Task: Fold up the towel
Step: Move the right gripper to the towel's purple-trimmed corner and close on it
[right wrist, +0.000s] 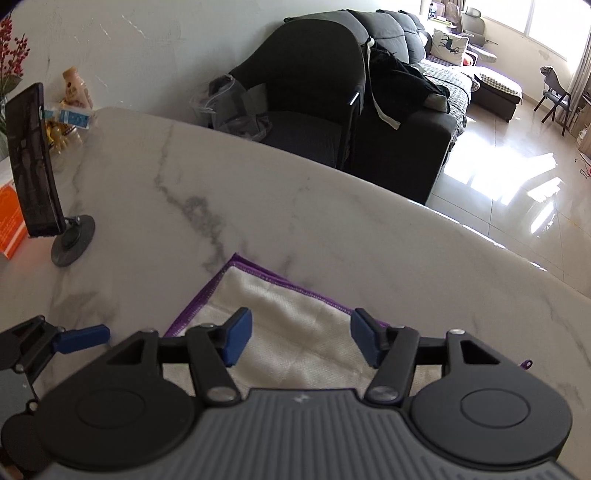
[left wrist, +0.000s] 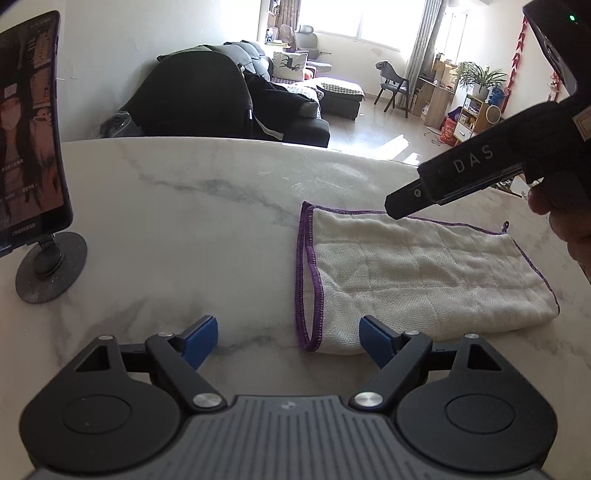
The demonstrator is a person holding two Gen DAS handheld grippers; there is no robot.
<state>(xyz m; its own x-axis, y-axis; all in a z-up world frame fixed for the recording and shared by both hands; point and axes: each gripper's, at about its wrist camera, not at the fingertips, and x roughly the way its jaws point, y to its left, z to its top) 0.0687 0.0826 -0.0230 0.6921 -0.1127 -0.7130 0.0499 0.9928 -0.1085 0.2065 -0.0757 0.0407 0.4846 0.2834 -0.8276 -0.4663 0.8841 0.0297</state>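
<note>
The towel (left wrist: 417,280), a white waffle-weave cloth with purple stitched hems, lies doubled into a flat oblong near the front edge of the marble table (left wrist: 184,221). The left gripper (left wrist: 288,341) rests by its looped corner, jaws spread and empty; the right gripper (right wrist: 301,341) hovers above, equally released, likely placed for pinching corners.

Beyond the far edge of a white marble table (left wrist: 177,206), a dark armchair (left wrist: 195,96) beside a grey sofa (right wrist: 413,122), glossy tiled floor (right wrist: 517,192) glaring with sun from wide windows (left wrist: 358,18), plain white wall (right wrist: 147,48) behind.
</note>
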